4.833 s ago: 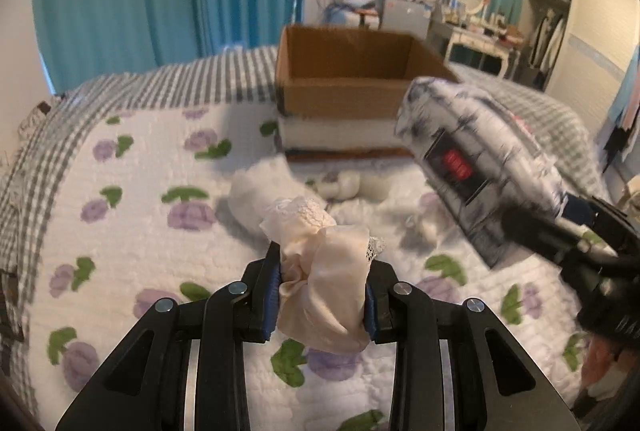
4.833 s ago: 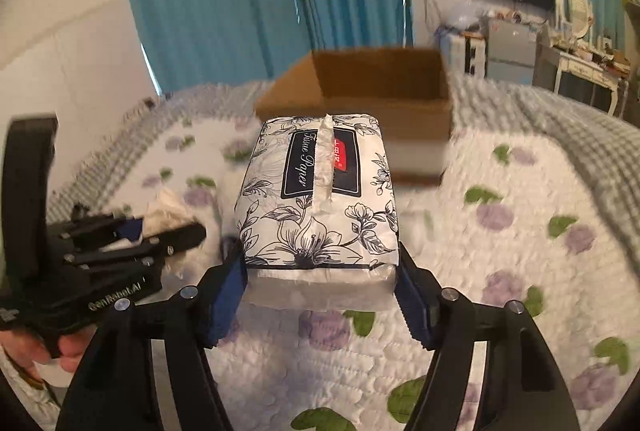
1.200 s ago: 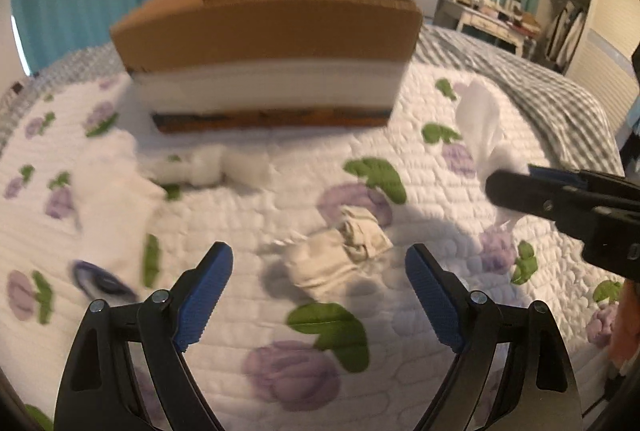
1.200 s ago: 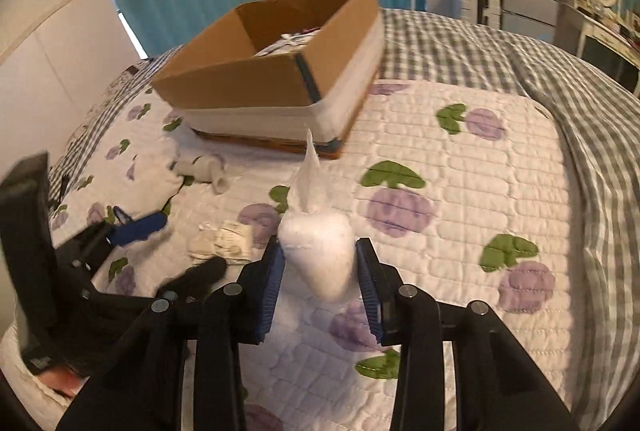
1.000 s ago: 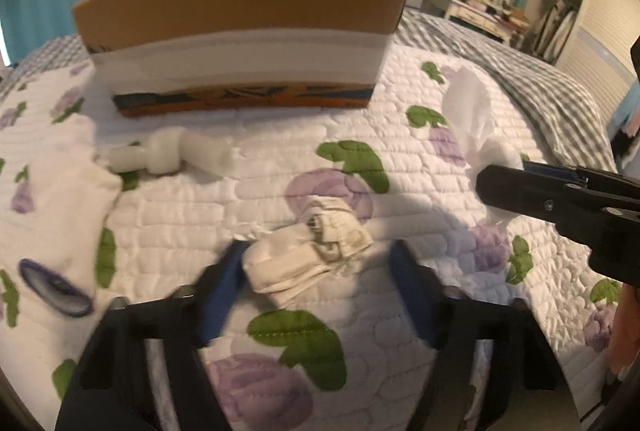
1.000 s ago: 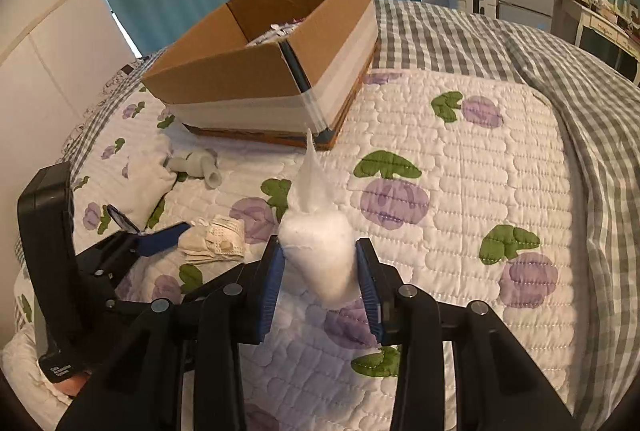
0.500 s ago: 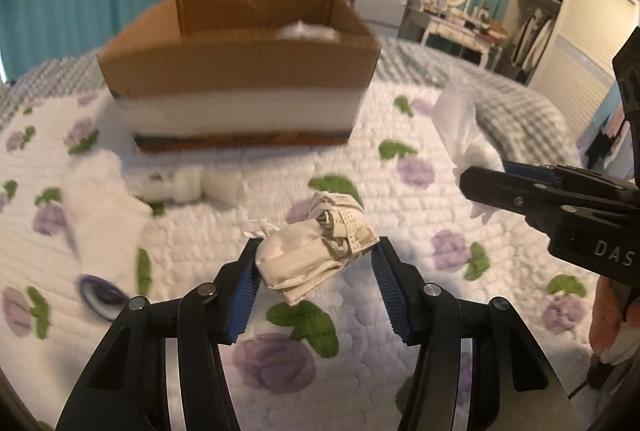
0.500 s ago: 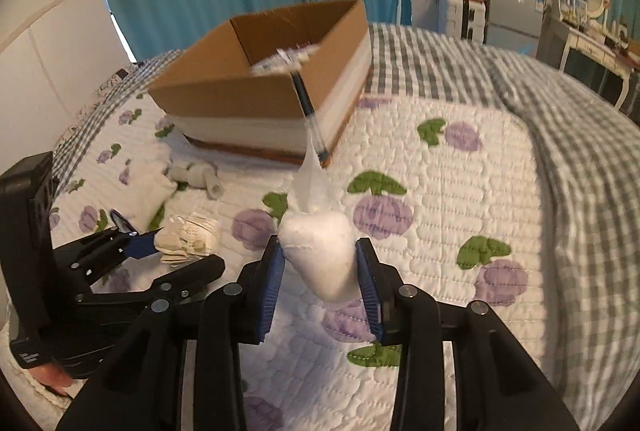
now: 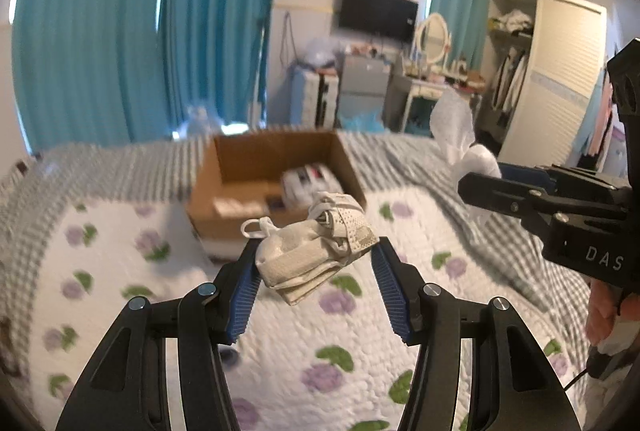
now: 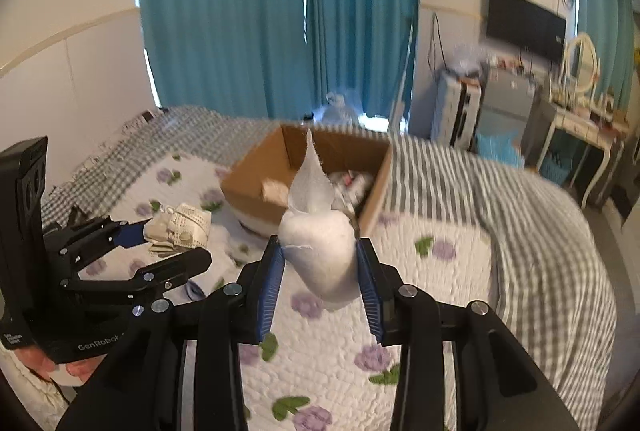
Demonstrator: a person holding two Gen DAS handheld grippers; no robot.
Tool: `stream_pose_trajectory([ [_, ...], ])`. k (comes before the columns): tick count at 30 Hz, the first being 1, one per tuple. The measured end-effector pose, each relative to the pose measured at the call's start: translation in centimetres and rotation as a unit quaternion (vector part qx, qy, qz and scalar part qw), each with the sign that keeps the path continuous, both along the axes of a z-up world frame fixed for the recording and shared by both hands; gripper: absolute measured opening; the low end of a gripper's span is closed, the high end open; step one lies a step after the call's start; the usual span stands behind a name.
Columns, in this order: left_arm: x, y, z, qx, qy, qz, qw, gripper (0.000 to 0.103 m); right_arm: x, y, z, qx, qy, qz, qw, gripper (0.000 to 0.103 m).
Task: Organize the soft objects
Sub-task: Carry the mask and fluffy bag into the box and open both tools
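Both held up over the bed (image 9: 352,363), a white quilted cover printed with purple flowers and green leaves, with a grey-and-white checked blanket (image 10: 532,215) along its far and right sides. Left gripper (image 9: 316,261), black with blue ribbed pads, closed partway on a cream, rolled cloth bundle with a lace-patterned edge (image 9: 316,253); left pad pressed against the bundle, the bundle's right end resting at the tip of the right pad, a small white loop sticking out at its upper left. Same bundle seen from the right wrist view at (image 10: 180,227), pinched between the left gripper's (image 10: 168,243) fingers, clear of the quilt. Right gripper (image 10: 318,263) clamped on a white, soft, puffy wad with a thin pointed tail of fabric standing up from it (image 10: 320,251); both pads touching its sides. From the left wrist view, the right gripper (image 9: 484,175) off to the right, the white wad (image 9: 464,143) poking out above its fingers. Ahead of both, an open brown cardboard box (image 9: 276,183) sitting on the bed near the checked blanket, blurred; inside, a floral-printed pack (image 9: 308,183) and pale items, too smeared to make out. Teal curtains (image 10: 276,11) behind the bed.
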State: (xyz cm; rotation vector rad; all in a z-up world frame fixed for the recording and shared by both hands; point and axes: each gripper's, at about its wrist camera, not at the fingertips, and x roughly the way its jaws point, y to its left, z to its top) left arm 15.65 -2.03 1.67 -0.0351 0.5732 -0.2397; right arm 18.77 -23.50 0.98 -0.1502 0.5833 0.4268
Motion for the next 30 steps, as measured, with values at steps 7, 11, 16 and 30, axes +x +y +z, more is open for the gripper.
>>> stream_pose_trajectory([
  [7, 1.7, 2.9, 3.5, 0.007, -0.044, 0.018, 0.9989, 0.054, 1.8, 3.0, 3.8, 0.014, -0.034, 0.017, 0.999, 0.036],
  [11, 4.7, 4.0, 4.0, 0.018, -0.058, 0.030, 0.9977, 0.054, 4.6, 4.3, 4.5, 0.023, -0.044, 0.019, 0.999, 0.036],
  [16, 10.8, 4.5, 2.8, 0.032, -0.038, 0.026, 0.9984, 0.054, 9.8, 6.2, 3.8, 0.019, -0.047, 0.012, 0.999, 0.036],
  [30, 22.5, 3.3, -7.1, 0.071, 0.037, -0.017, 0.9966, 0.054, 24.9, 7.8, -7.4, 0.010, 0.060, -0.010, 0.998, 0.036],
])
